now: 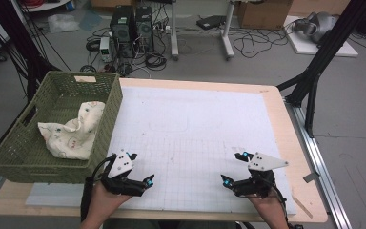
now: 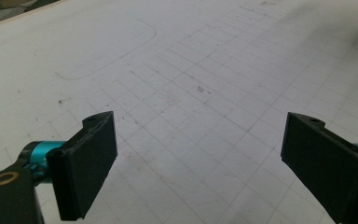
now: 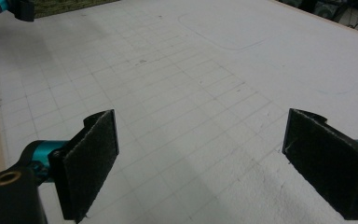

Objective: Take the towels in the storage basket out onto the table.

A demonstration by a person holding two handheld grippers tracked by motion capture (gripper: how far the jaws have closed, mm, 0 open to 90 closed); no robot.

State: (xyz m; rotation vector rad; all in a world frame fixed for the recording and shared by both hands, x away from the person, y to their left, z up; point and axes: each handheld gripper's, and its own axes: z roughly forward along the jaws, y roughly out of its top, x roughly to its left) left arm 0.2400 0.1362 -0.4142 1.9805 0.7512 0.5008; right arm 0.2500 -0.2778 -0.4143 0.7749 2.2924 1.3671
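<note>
White gridded matting covers most of the wooden worktop [image 1: 293,157], and its broad middle lies bare, which I judge leaves room for a fabric piece to be laid out flat. A faint rounded outline [image 1: 167,125] drawn on the mat, toward the far side, looks like a marker for where something should go.

Next in size is the green woven basket [image 1: 9,155] at the worktop's left edge, partly overhanging it. It sits beside the mat rather than on the grid, so it reads as a holding bin. Inside it lies the cream patterned cloth [image 1: 74,131], crumpled in a loose heap against the basket's near right wall. That is the thing nearest the grippers and the likely object of the work.

The left gripper [image 1: 142,168] rests low at the near edge of the mat, just to the right of the basket's near corner, held in the person's hand and pointed across the grid. The right gripper [image 1: 235,168] mirrors it, well apart, on the near right. Both look parked in a ready stance.

In the left gripper view the jaws stand wide, with bare grid between them and nothing touching the pads. In the right gripper view the jaws are equally wide and empty, hovering over the mat.
</note>
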